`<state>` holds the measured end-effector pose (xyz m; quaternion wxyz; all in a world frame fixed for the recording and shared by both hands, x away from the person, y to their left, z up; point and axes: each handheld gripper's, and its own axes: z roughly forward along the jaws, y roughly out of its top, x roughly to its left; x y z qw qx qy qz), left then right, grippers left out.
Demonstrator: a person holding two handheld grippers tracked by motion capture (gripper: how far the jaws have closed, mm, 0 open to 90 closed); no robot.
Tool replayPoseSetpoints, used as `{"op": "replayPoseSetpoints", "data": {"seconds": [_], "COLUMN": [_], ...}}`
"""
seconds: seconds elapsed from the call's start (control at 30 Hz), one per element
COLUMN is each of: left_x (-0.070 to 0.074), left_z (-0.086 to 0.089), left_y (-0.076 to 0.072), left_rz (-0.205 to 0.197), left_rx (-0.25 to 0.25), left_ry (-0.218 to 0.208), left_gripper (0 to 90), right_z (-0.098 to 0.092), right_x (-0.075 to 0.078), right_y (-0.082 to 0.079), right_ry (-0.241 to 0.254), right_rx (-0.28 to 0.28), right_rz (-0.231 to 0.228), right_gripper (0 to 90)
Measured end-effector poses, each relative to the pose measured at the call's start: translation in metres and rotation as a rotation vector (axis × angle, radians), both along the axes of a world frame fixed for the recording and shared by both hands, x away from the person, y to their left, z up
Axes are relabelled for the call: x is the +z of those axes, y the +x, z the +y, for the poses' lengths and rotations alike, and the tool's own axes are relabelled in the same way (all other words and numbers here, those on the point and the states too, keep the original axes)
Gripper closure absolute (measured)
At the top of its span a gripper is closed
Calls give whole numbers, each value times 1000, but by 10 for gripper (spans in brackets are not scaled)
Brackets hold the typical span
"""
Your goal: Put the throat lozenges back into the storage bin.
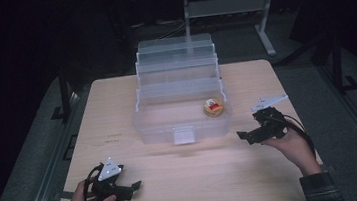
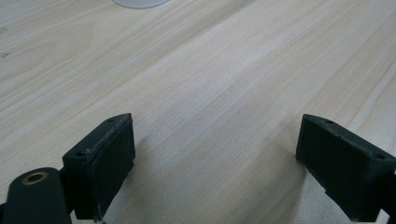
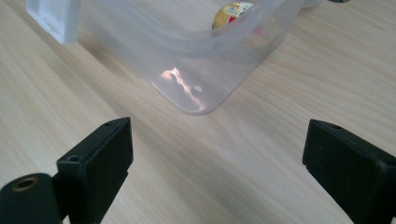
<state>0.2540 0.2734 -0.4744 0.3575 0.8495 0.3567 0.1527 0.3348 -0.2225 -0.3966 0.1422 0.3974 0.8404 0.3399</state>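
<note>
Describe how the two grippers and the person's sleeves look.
Both the left gripper and the right gripper are black, with blocky rectangular jaws, a grey three-cornered plate on top and a black cable trailing behind. The right forearm wears a dark checked sleeve.

table (image 1: 118, 117): pale wood grain
box (image 1: 159, 125): clear, frosted plastic
round item (image 1: 213, 107): yellow-gold, red patch
left gripper (image 1: 134, 187): black
right gripper (image 1: 240, 135): black, grey plate

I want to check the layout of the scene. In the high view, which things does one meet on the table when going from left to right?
Left gripper → clear plastic box → round snack inside the box near its right wall → right gripper, its fingers apart with nothing between them.
</note>
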Motion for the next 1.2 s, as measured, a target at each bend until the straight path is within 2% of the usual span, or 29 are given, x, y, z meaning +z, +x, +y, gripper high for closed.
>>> {"op": "replayPoseSetpoints", "data": {"seconds": [0.27,0.43,0.93,1.2], "left_x": [0,0,0,0], "left_z": [0,0,0,0], "left_y": [0,0,0,0], "left_rz": [0,-1,-1,-3], "left_rx": [0,-1,-1,-3], "left_ry": [0,0,1,2], "left_gripper": [109,110,110,110], "right_z": [-9,-15,-33,-39], "right_x": [-9,-19,-59,-71], "right_y": [-14,-24,-48,-57], "right_ry": [-1,-6,-29,-46], "right_rx": [-18,-33,-64,-95], "right_rz": [-4,9,75,69], "right_gripper": [82,82,9,8]}}
